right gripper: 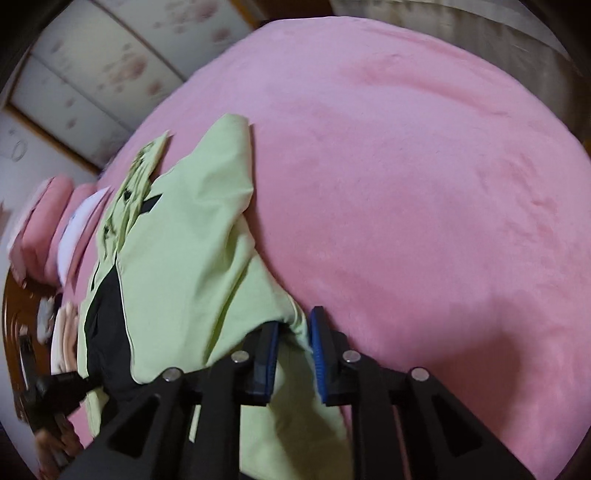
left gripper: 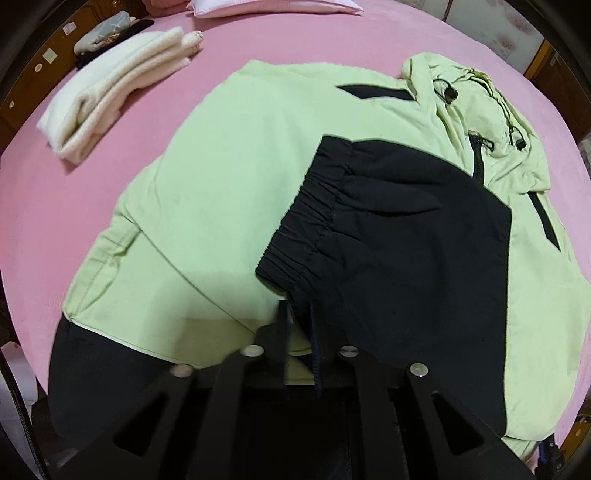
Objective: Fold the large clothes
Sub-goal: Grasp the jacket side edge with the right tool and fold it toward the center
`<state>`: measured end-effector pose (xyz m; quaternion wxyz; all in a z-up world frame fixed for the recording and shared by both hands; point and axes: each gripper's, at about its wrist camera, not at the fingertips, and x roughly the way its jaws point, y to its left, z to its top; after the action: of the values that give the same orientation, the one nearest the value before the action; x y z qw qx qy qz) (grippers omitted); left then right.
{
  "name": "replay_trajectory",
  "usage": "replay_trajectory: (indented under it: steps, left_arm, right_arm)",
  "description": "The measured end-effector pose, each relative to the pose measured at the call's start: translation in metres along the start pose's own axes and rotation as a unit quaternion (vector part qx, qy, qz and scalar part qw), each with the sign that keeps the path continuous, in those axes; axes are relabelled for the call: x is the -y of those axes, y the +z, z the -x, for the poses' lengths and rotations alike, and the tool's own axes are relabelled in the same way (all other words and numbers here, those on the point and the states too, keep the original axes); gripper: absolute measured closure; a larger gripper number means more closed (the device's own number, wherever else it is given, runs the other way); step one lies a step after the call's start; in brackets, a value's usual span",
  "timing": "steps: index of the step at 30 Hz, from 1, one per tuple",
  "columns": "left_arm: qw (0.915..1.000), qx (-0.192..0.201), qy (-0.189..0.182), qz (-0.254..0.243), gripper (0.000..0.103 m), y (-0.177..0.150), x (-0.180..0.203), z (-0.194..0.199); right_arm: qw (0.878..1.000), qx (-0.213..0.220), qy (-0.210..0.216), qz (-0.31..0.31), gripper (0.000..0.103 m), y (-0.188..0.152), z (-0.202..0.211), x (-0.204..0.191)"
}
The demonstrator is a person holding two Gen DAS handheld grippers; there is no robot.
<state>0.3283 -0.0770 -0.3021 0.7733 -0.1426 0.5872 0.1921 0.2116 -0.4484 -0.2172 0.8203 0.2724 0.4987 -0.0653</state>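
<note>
A light green hooded jacket (left gripper: 221, 177) with black panels lies spread on the pink bed (left gripper: 314, 40). Its black sleeve (left gripper: 399, 229), with an elastic cuff, is folded across the body. My left gripper (left gripper: 300, 332) hovers at the sleeve's near edge. Its jaws are slightly apart, with only green cloth showing behind the gap. The sleeve drapes over the right finger. In the right wrist view the jacket (right gripper: 192, 229) stretches off to the left. My right gripper (right gripper: 295, 347) is at its near edge, blue pads closed on a bunched fold of green cloth.
A folded cream garment (left gripper: 110, 99) lies at the bed's far left, with pillows (left gripper: 273, 7) at the head. A wooden bedside surface (left gripper: 44, 62) holds small items. Bare pink sheet (right gripper: 424, 184) stretches right of the jacket, with patterned wardrobe doors (right gripper: 110, 55) beyond.
</note>
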Motion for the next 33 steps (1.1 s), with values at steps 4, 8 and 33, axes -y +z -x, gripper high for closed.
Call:
replay_trajectory:
  steps: [4,8,33]
  left_arm:
    - [0.9975,0.045,0.053,-0.012,0.050,-0.002,-0.008,0.030]
    - [0.9941,0.094,0.045,-0.030,0.045,-0.006,-0.002,0.068]
    - [0.9907,0.019,0.002,-0.135,0.101,-0.012,0.035,-0.022]
  right_arm:
    - [0.996,0.037,-0.052,0.065,0.083,-0.004,0.034,-0.032]
    - [0.977,0.105,-0.106,0.153,0.083,-0.006,0.065,-0.071]
    - [0.993,-0.020,-0.103,0.053,0.103,0.015,-0.013,0.000]
